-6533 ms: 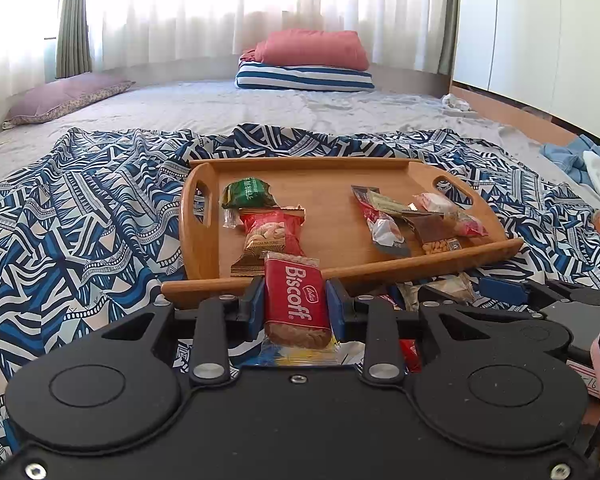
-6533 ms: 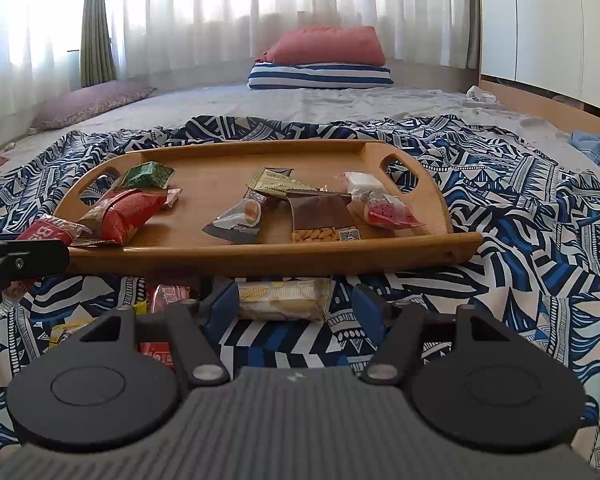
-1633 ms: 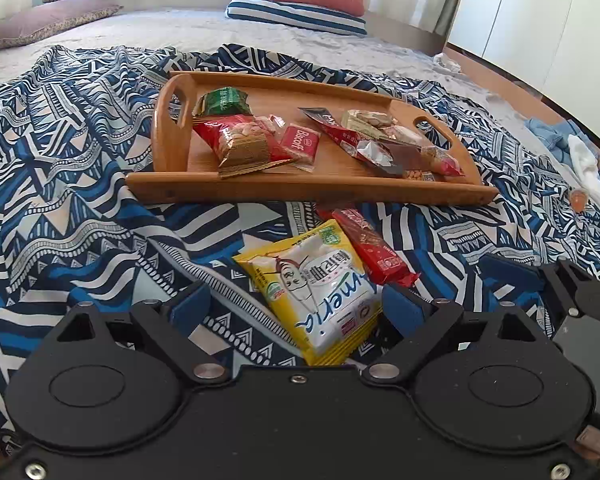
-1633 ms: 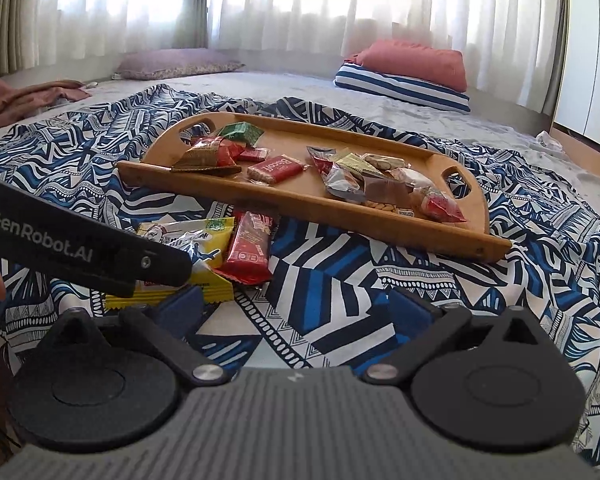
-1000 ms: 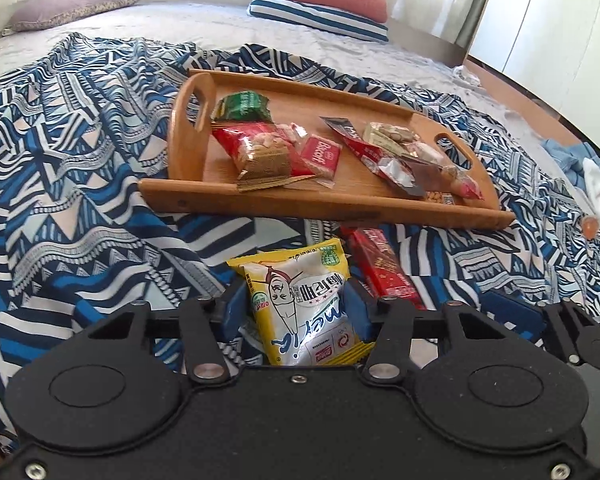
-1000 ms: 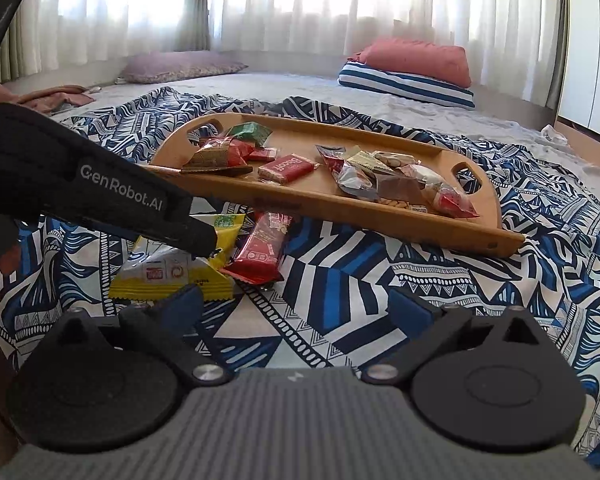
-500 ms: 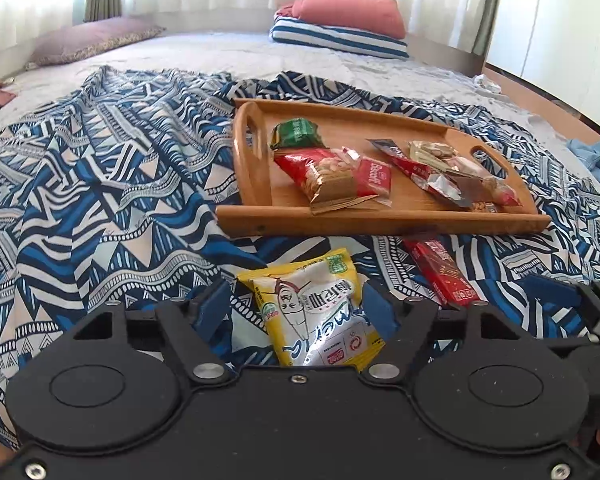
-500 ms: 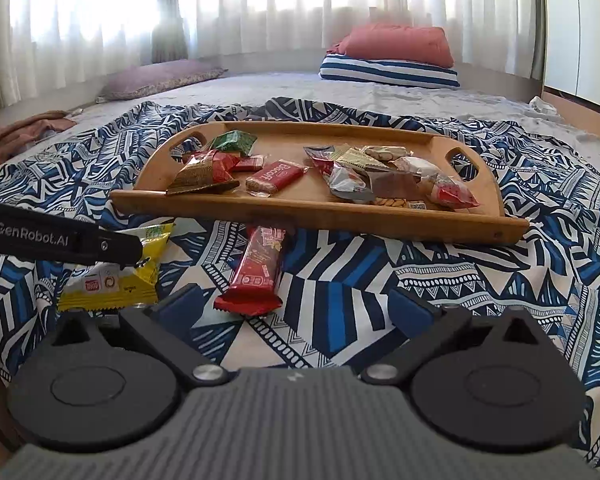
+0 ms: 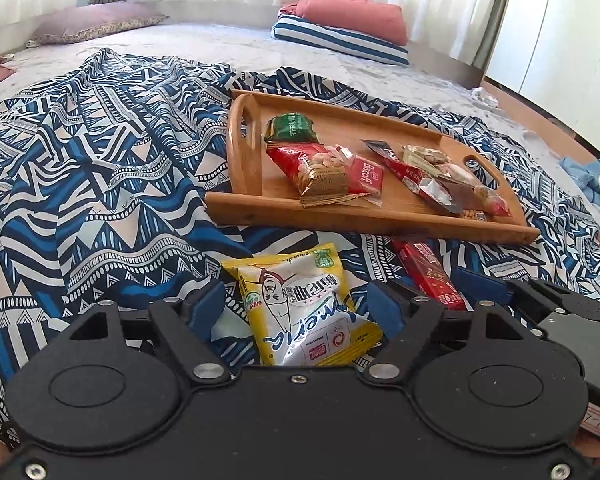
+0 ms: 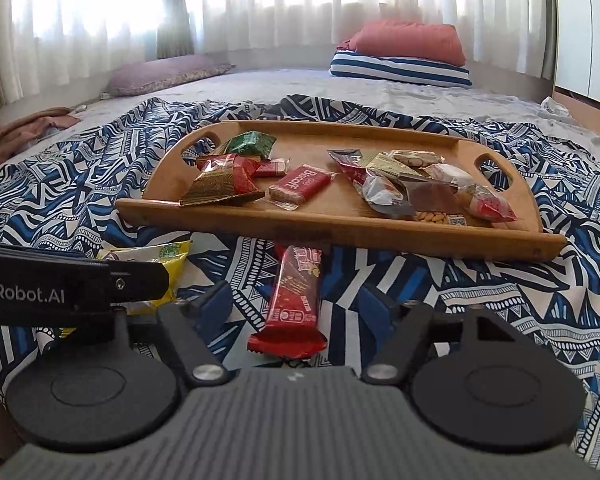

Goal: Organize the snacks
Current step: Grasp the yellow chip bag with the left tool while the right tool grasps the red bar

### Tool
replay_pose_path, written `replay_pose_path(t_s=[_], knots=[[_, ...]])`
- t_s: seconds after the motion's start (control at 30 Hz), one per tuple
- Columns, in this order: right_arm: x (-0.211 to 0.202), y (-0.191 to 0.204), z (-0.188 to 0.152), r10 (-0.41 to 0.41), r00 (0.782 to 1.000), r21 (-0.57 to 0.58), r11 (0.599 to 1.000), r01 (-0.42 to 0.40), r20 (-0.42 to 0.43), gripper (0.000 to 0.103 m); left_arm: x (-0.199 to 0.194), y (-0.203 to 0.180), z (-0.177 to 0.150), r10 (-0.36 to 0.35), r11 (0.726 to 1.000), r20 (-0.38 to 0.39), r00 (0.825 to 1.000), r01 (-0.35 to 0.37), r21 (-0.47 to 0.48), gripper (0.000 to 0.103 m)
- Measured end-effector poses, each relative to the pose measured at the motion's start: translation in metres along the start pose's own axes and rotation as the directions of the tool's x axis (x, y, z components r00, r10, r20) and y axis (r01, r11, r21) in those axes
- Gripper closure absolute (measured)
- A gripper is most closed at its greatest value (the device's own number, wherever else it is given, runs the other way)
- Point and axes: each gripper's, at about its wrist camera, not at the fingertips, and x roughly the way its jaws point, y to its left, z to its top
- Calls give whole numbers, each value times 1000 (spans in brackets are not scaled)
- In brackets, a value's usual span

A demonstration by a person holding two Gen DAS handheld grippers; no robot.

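A wooden tray (image 9: 364, 222) lies on the blue patterned cloth and holds several snacks, among them a green packet (image 9: 290, 127) and a Biscoff biscuit (image 10: 300, 183). In front of the tray a yellow snack bag (image 9: 296, 300) lies flat on the cloth between the fingers of my left gripper (image 9: 296, 309). Its jaws are opening and the pads stand clear of the bag. A red wafer bar (image 10: 296, 296) lies lengthwise between the fingers of my right gripper (image 10: 298, 309). Those jaws are closing, with gaps left on both sides of the bar. The left gripper's body (image 10: 60, 288) shows at the right wrist view's left edge.
Folds of the patterned cloth (image 9: 100, 184) rise to the left of the tray. A striped pillow with a red one on top (image 10: 404, 60) and a purple cushion (image 10: 164, 72) lie far back. Blue and white clothes (image 9: 596, 176) sit at the far right by white cupboard doors.
The left jaws, shut on the yellow bag a second ago, have spread off it. The right gripper has slid left over the red bar and its jaws have narrowed around it.
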Motion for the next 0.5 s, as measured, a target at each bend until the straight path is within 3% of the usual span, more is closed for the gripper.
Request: replay_pose_path(t_s=[0.13,0.2,0.3,0.37,0.5], knots=[[0,3,-1,-16,1000,1,1000,16,16,41,0,3,-3,2,1000,2,1000,-2,-13,25],[-1,1,-2,-25,1000,12,1000,24,19,56,0,4,-4,-2,1000,6,1000,2,-20,24],[-5,-5,-3,-34,999,32,999,33,29,69,1,2,-5,-5,1000,15,1000,5,-14,21],[-9,-10,-4,-42,999,48,998,40,34,75,2,-1,-6,-8,1000,20,1000,8,-9,20],[-15,-17,-6,-59,998,62,996,56,39,74,4,-11,-10,24,999,54,998,-25,28,19]])
